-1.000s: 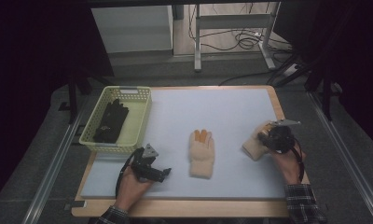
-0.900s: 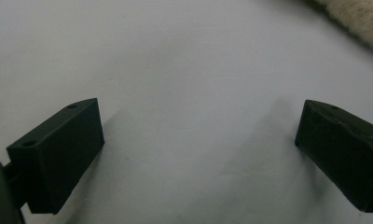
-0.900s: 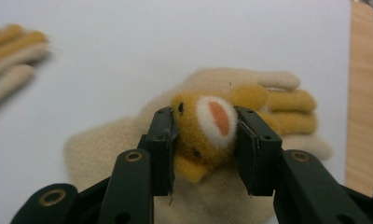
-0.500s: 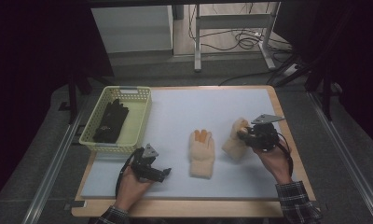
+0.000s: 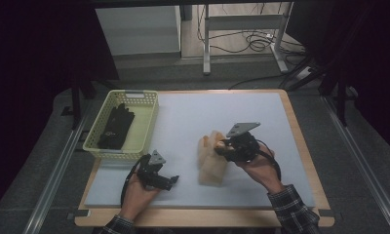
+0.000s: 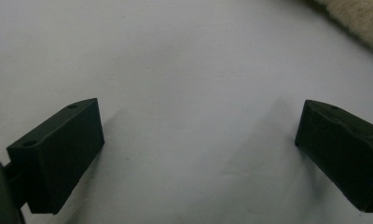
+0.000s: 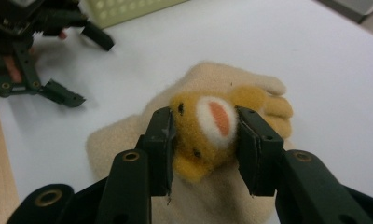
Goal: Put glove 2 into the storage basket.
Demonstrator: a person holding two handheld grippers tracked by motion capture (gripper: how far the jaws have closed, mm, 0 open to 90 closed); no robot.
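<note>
A: Right hand-held gripper (image 7: 203, 135), what's it got?

B: It's pinching a fuzzy yellow glove patch (image 7: 208, 123) with a small face on it. One jaw presses on each side and the fabric bulges up between the pads.

A: And the beige glove (image 7: 124, 140)?

B: On the surface (image 5: 183, 112), right under and just ahead of those jaws. The finger tips poke out past the right jaw.

A: Left hand-held gripper (image 6: 198, 140)?

B: Its jaws are spread wide with nothing between them, and it's low over the bare surface. A strip of fuzzy beige sits ahead of it, off its right jaw.

A: Tips for the step?

B: Looks like one glove is going onto the other. I'd keep the pinch firm, since fleece squashes and can slide out. Line up cuff and fingers over the lower one before letting go, and lower it flat so it doesn't fold. The left one could pin the bottom glove if it drags.

A: Anything unclear?

B: I can't tell whether the yellow patch is a separate glove or sewn to the beige one, because the jaws cover the join. In the high view the two blur into one pale lump. The yellow basket (image 5: 146, 122), well off beyond the left hand-held gripper, holds something black (image 5: 116, 127), maybe gloves. It's too dark to say.
</note>
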